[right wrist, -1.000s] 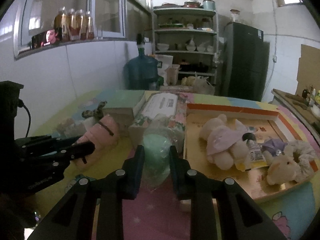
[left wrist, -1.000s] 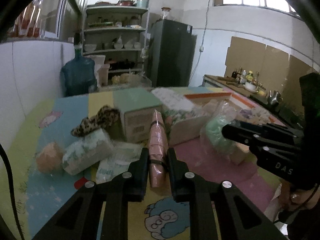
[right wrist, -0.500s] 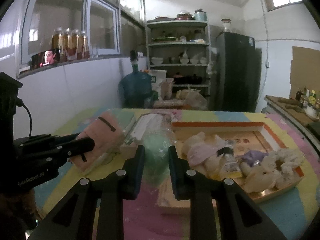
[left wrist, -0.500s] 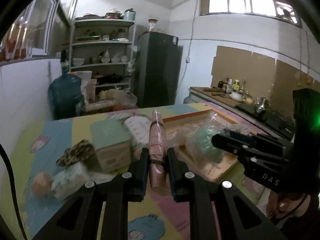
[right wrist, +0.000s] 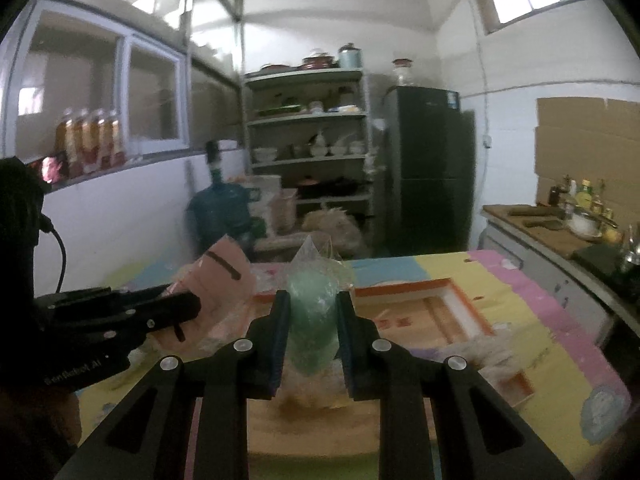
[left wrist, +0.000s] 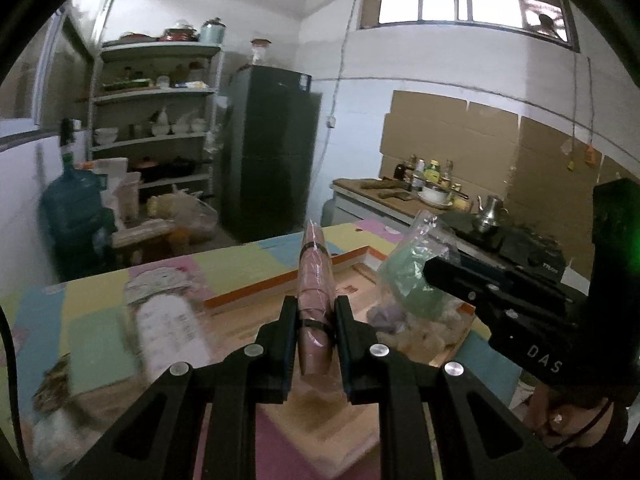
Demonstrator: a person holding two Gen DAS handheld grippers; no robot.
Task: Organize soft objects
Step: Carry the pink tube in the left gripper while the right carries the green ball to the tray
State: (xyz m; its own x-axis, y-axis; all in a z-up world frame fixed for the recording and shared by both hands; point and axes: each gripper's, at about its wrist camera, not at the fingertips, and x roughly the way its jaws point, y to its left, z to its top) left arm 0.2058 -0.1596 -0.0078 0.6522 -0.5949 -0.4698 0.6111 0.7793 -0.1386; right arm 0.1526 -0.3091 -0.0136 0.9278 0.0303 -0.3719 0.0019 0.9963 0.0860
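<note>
While both hand-held grippers hang above the table (left wrist: 248,264), each has a soft thing pinched between its fingers. The left gripper (left wrist: 316,332) is nearly closed on a pink folded cloth (left wrist: 315,280) bound with dark bands; the cloth stands on edge between the pads and reaches forward past the fingertips. The right gripper (right wrist: 312,320) is likewise narrowed on a clear plastic bag (right wrist: 314,300) with something pale green and soft inside, the bag's crinkled top rising above the fingers.

From the left wrist view the right gripper (left wrist: 432,276) shows at the right with the bag (left wrist: 412,276) at its tip; from the right wrist view the left gripper (right wrist: 188,306) shows at the left with the pink cloth (right wrist: 218,280) at its tip. The two loads are near each other but apart.

Beneath them lies a shallow wooden tray (right wrist: 404,286) with an orange rim, set on the table's patchwork cover of pink, yellow, blue and green. Its far and right walls are plain; the floor near those walls is bare wood with red print. At the tray's right edge, close to the near corner, pale fluffy things (right wrist: 476,354) lie blurred, and I cannot tell what they are. More blurred soft shapes (left wrist: 404,332) sit in the tray under the bag in the left wrist view. Towards the table's left edge a white patterned packet (left wrist: 168,328) and a green box (left wrist: 100,344) lie outside the tray, smeared by motion.
</note>
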